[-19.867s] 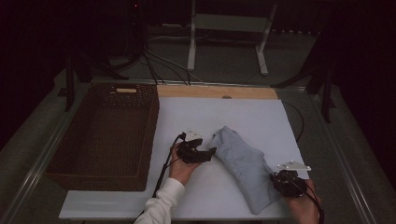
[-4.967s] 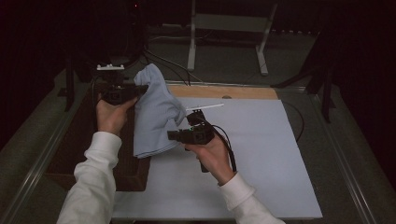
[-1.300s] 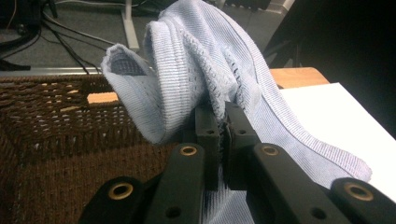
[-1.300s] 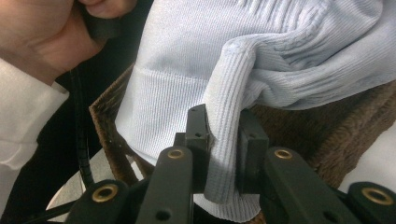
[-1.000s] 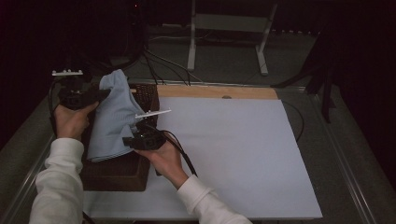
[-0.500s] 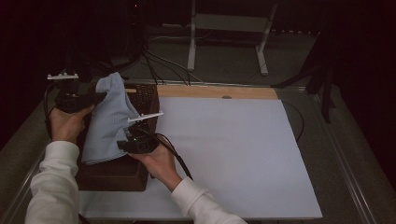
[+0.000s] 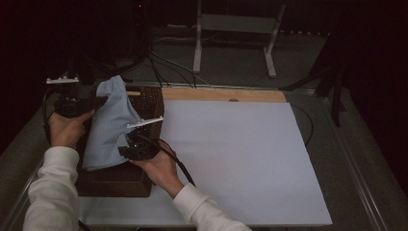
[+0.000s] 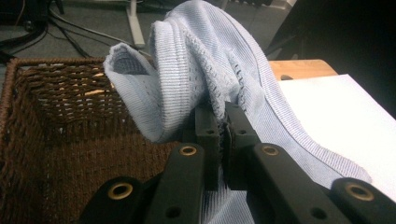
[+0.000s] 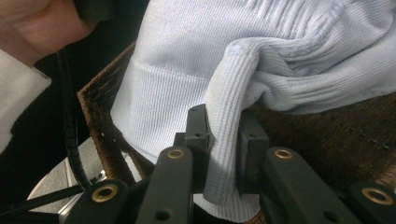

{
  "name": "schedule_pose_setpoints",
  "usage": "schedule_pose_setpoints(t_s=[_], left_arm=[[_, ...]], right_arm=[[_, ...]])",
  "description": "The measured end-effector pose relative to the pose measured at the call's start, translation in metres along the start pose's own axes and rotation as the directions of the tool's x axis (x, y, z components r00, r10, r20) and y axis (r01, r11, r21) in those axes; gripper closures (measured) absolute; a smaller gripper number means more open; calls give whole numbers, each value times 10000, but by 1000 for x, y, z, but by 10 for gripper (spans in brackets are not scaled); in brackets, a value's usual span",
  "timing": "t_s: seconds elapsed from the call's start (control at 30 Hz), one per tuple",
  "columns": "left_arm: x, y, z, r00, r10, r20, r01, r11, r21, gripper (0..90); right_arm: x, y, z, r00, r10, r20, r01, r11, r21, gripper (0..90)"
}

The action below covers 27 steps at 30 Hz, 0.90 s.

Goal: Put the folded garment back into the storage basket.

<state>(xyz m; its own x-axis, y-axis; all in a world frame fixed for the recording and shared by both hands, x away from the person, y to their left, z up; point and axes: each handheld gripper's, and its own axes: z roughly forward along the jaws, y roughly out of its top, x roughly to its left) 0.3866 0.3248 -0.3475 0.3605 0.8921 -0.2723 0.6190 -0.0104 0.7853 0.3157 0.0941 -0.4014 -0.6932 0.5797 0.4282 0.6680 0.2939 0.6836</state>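
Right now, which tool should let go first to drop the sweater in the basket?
Right, probably. The right tool pinches the sweater's low end just above the basket. The left tool holds the top high, so it can lower the rest after.

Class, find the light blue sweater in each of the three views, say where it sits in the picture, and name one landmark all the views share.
High view: sweater at left, hanging over the basket.
Left gripper view: centre, from the top edge down to the jaws, which pinch it.
Right gripper view: across the top and centre, a fold pinched in the jaws.
Shared landmark: the brown wicker basket.
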Motion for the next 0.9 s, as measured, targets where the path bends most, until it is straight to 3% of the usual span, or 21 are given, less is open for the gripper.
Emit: schedule_pose_setpoints(t_s=[0.9], left_arm=[[8, -13, 6, 9999, 51, -143, -46, 9995, 320, 868]], right_arm=[[8, -9, 25, 9981, -364, 492, 341, 9984, 452, 787]])
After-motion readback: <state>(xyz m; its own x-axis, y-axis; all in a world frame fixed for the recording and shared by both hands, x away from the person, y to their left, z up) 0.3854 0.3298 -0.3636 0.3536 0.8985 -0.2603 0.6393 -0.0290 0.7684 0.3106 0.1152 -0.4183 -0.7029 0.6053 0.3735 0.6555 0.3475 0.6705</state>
